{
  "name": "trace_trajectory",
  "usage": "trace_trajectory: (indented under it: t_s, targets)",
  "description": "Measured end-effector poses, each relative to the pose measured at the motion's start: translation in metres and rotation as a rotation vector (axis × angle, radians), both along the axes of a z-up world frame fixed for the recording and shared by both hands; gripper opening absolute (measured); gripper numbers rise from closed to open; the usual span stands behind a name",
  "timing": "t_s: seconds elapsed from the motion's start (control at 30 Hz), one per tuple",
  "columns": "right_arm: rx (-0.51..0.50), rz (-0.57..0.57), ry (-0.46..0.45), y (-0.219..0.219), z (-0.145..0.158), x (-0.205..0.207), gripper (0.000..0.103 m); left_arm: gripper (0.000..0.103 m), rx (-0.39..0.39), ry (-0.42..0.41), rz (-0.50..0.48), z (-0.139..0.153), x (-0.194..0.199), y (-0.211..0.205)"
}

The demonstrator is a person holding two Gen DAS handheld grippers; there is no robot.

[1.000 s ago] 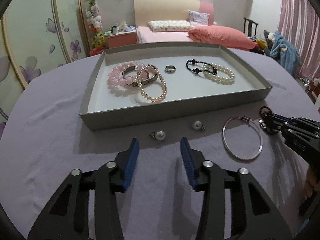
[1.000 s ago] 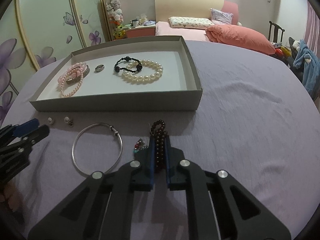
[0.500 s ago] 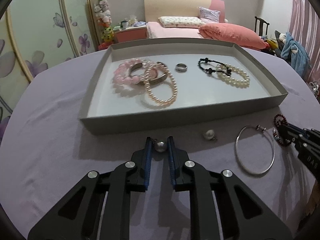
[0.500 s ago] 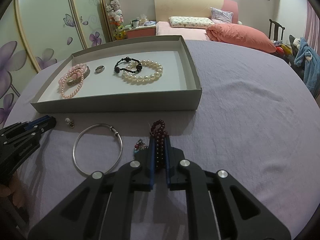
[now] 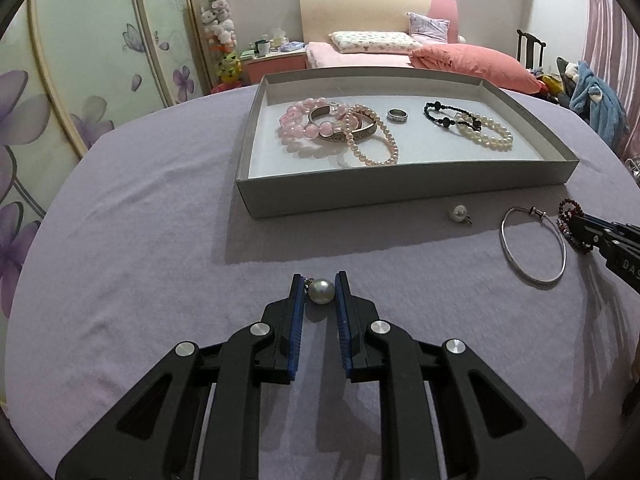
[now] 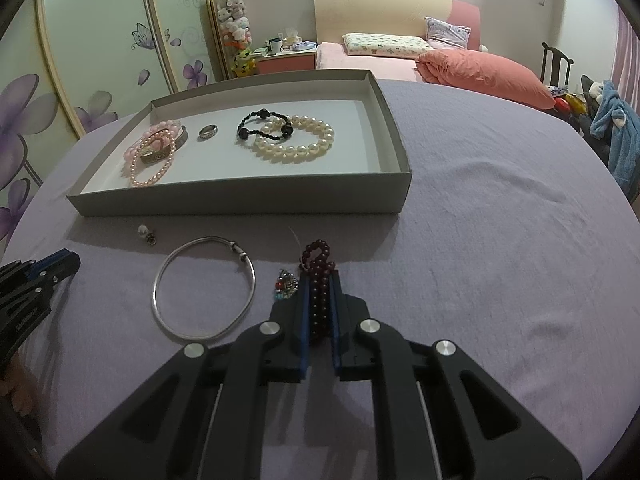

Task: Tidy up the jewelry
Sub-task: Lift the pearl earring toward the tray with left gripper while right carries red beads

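The left gripper (image 5: 321, 292) is pinching a pearl earring (image 5: 320, 291) between its closed-in pads, over the purple cloth. The grey tray (image 5: 400, 200) is lying ahead and slightly right, well apart, its near wall standing between.

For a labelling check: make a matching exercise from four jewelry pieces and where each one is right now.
1. pearl earring
2. dark red bead bracelet
3. silver bangle
4. ring

A. inside the gray tray
B. between the left gripper fingers
C. loose on the purple cloth
D. between the right gripper fingers

Pairs: 1-B, 2-D, 3-C, 4-A
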State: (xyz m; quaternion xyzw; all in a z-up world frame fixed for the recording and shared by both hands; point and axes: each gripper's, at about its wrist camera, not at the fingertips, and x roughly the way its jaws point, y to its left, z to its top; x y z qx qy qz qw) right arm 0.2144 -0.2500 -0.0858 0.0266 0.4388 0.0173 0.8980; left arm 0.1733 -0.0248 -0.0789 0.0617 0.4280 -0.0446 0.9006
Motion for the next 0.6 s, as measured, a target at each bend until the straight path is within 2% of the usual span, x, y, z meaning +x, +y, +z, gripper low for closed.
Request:
trace_trajectory:
  t_s: [0.33,0.47,0.6]
  targets:
    - [0.009,-0.004,-0.001,-0.001,0.0,0.0,0.01,0.016,-0.024,0.002,0.001,0.0,0.0,0.002]
    - [0.068,-0.023,-0.013,-0.005,0.001,-0.004,0.009,0.016,-0.039,0.001,0.016,0.0,0.0,0.006]
    - [0.104,-0.034,-0.067,-0.005,0.012,-0.013,0.009,0.016,-0.071,-0.015,0.028,0.004,-0.005,0.013]
